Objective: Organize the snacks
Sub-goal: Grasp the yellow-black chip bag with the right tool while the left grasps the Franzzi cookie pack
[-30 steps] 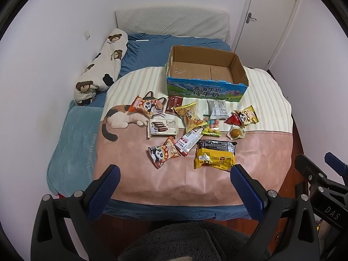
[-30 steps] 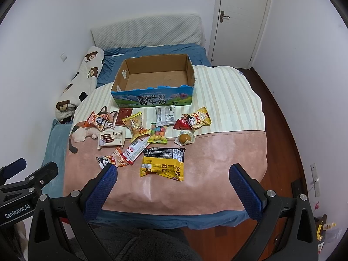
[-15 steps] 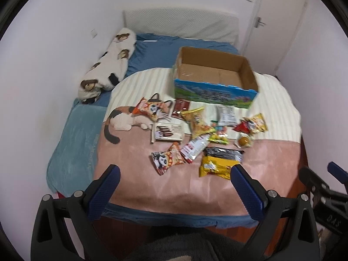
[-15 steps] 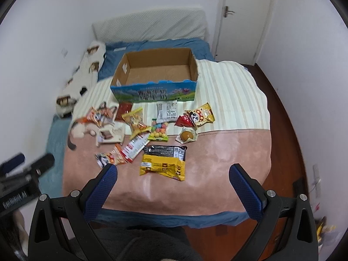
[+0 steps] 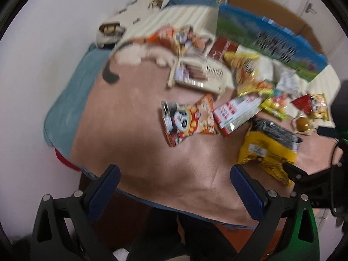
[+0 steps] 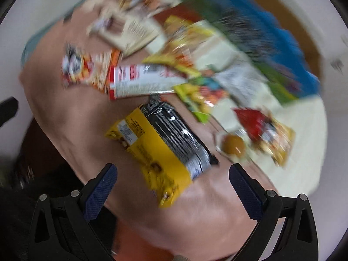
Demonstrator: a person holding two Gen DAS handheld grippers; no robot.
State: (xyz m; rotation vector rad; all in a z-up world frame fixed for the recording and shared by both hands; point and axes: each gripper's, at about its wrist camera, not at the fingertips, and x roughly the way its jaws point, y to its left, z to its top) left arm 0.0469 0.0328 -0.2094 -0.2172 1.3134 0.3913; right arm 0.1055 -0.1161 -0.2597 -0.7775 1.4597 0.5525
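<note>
The step in hand was judged to be the approach to the first pick: no snack was held, and every packet lay on the pink bedspread. Both views were blurred.

The left gripper hung above the near edge of the bed, jaws wide and empty. The right gripper was likewise spread wide with nothing between its pads; the near end of the yellow snack bag lay just beyond its fingertips.

The yellow snack bag was the nearest item, a soft crinkled pouch lying flat. A black packet lay against its far side, and the blur did not show whether the two overlapped. To the right of these sat a small clear pack holding a round brown item. Further left lay the panda snack packet, with a red and white packet touching its right side.

The cardboard box, open-topped with a blue and green printed side, stood at the far end of the bed beyond the snacks.

The next move called for lowering the right gripper over the yellow snack bag, closing on an edge, and carrying it to the box. As a thin pouch, it would probably need a pinch at its seam.
</note>
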